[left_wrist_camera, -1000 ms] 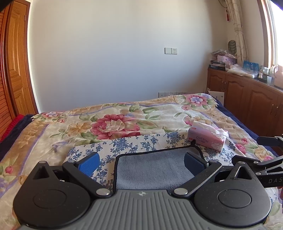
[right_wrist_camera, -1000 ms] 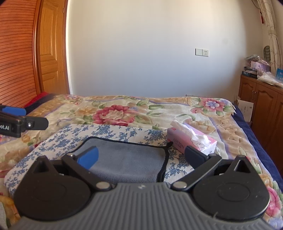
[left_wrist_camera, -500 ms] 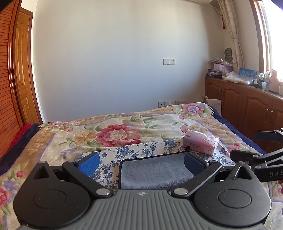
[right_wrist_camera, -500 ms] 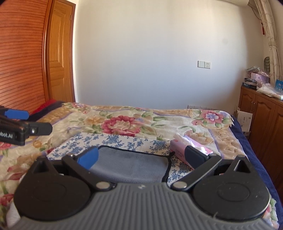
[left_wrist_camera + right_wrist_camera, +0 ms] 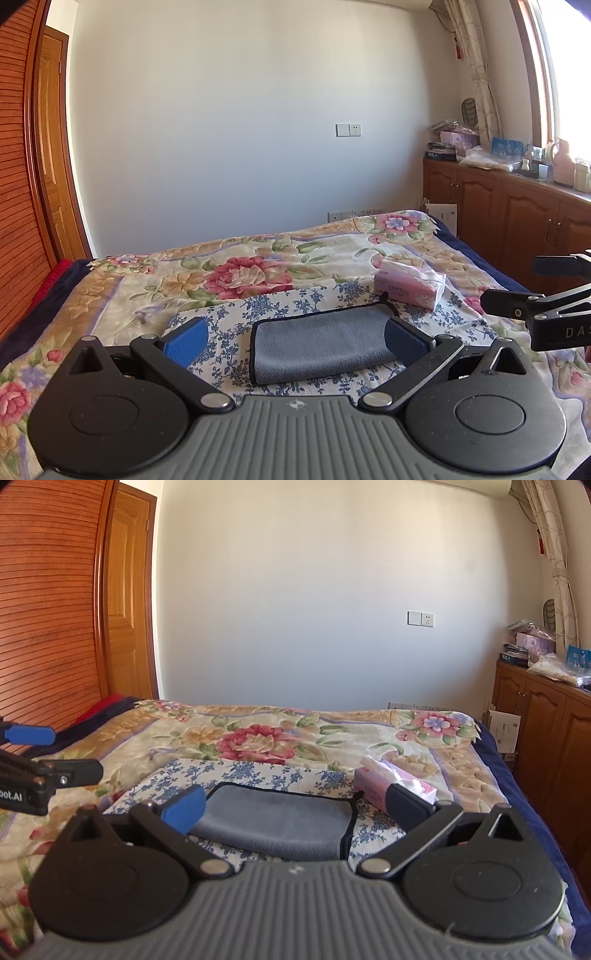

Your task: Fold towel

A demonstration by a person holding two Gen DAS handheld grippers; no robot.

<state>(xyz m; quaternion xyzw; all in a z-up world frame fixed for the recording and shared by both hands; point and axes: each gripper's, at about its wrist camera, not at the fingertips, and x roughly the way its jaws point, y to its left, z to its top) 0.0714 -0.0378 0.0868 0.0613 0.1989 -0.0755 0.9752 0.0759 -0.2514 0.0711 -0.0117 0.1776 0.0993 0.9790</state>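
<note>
both grippers have lifted back from the bed (image 5: 110,291) since a second ago, so more wall shows. i hold the left gripper (image 5: 295,341) and right gripper (image 5: 295,806) with fingers spread apart, gripping nothing. the grey towel (image 5: 321,341) lies folded on the blue-flowered cloth (image 5: 229,314), with the tissue pack (image 5: 406,288) at its 1 o'clock. any careless pass low over the towel could snag its black edge and undo the fold.
</note>
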